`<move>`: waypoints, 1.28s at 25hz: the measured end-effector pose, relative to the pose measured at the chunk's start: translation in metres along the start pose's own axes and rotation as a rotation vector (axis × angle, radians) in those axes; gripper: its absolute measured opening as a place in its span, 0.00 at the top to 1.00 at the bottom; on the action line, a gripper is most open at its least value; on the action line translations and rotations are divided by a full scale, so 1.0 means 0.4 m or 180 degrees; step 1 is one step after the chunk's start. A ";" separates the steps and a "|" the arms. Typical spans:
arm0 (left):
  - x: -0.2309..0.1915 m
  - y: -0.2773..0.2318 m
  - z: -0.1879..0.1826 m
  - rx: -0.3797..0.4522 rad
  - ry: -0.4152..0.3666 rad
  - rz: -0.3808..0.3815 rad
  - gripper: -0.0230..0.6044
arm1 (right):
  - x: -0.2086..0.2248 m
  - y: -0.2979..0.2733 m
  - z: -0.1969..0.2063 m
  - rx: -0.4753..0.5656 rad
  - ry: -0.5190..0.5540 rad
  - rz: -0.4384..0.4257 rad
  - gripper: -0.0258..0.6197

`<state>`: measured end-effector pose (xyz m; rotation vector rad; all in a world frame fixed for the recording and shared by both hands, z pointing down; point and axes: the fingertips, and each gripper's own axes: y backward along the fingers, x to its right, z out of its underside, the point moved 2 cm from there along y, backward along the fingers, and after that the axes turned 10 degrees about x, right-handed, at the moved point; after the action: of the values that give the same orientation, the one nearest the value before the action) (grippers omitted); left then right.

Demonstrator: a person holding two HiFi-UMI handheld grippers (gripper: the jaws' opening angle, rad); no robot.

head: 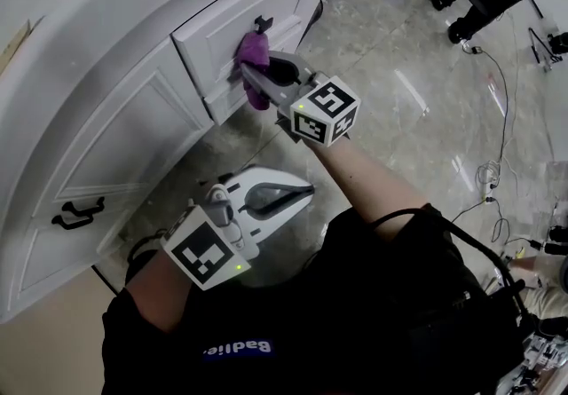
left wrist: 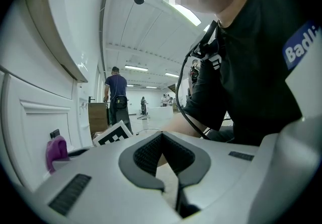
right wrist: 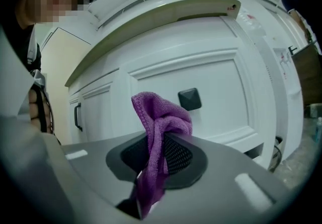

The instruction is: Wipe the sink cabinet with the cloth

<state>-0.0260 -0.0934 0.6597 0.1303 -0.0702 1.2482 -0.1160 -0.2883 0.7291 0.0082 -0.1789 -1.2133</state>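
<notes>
Wiping step: cloth at the drawer front of the sink cabinet (head: 133,74).

My right claw (head: 257,78) is clamped tight on the purple cloth (head: 255,51). The cloth bunches out past the tips, against the drawer (head: 222,25) just below the dark knob (right wrist: 189,98); contact looks likely but I can't confirm it. My left claw (head: 300,193) is closed on nothing, low and near me, well apart from the cabinet. Next, I think: press the cloth flat, drag it across the panel, skirt the knob.
</notes>
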 end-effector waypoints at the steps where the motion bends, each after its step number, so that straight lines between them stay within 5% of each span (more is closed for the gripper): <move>1: -0.001 0.000 -0.002 0.0011 -0.0005 -0.0005 0.96 | -0.026 -0.007 0.001 -0.0001 -0.0017 -0.0082 0.87; 9: 0.010 0.002 -0.009 0.0082 0.0012 -0.0012 0.96 | -0.177 -0.034 0.000 0.0075 -0.0212 -0.0490 0.87; 15: -0.006 -0.007 -0.012 0.0105 -0.0073 -0.0096 0.96 | -0.200 0.004 -0.003 0.0031 -0.0032 -0.0587 0.87; 23: -0.041 -0.044 -0.019 0.0198 -0.0025 -0.0170 0.96 | -0.119 0.176 -0.017 0.0086 0.0099 -0.0161 0.87; 28: -0.070 -0.060 -0.016 0.0138 0.0584 -0.0301 0.96 | -0.082 0.296 -0.056 0.0158 -0.0029 0.0213 0.87; 32: -0.074 -0.091 -0.108 0.0108 0.0786 -0.0299 0.96 | -0.096 0.378 -0.112 0.0051 -0.0166 0.0421 0.87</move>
<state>-0.0014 -0.1265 0.6110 0.0079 0.1691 1.1637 0.0181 -0.2035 0.6952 -0.0211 -0.2312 -1.0808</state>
